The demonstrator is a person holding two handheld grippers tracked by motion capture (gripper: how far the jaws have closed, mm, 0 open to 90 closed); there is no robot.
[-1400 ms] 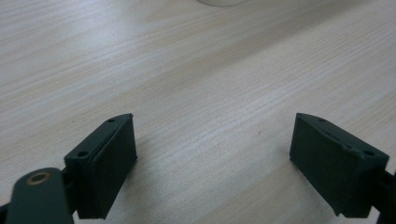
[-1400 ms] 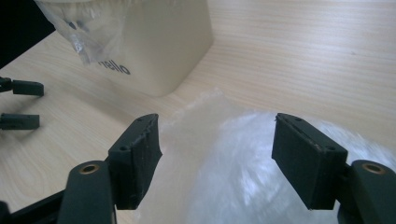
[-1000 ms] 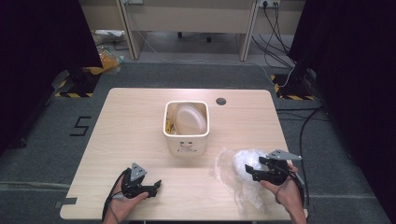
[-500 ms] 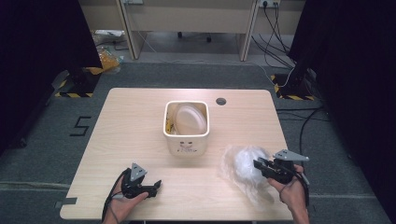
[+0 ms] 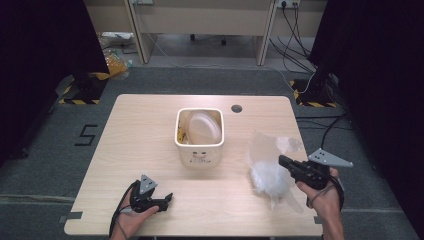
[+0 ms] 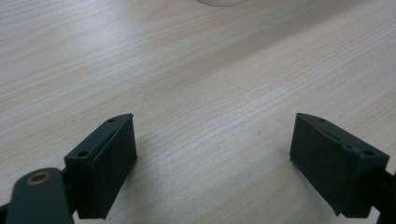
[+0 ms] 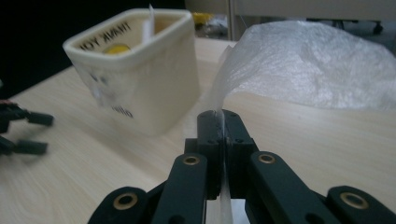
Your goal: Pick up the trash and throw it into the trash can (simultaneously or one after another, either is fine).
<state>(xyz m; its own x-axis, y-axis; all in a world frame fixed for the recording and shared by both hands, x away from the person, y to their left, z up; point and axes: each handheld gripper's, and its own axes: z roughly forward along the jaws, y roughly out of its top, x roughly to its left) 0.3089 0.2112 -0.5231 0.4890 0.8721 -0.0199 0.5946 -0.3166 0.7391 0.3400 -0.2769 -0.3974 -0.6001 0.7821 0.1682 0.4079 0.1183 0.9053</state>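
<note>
The right gripper (image 5: 283, 161) has just been closing its jaws, now pinching the edge of a clear plastic bag (image 5: 270, 175) at the worktop's (image 5: 150, 125) right side. The bag is gripped, not yet carried anywhere. The left gripper (image 5: 169, 198), jaws spread and holding nothing, rests near the front edge. 1 cream bin (image 5: 199, 150) stands mid-worktop, well apart.
</note>
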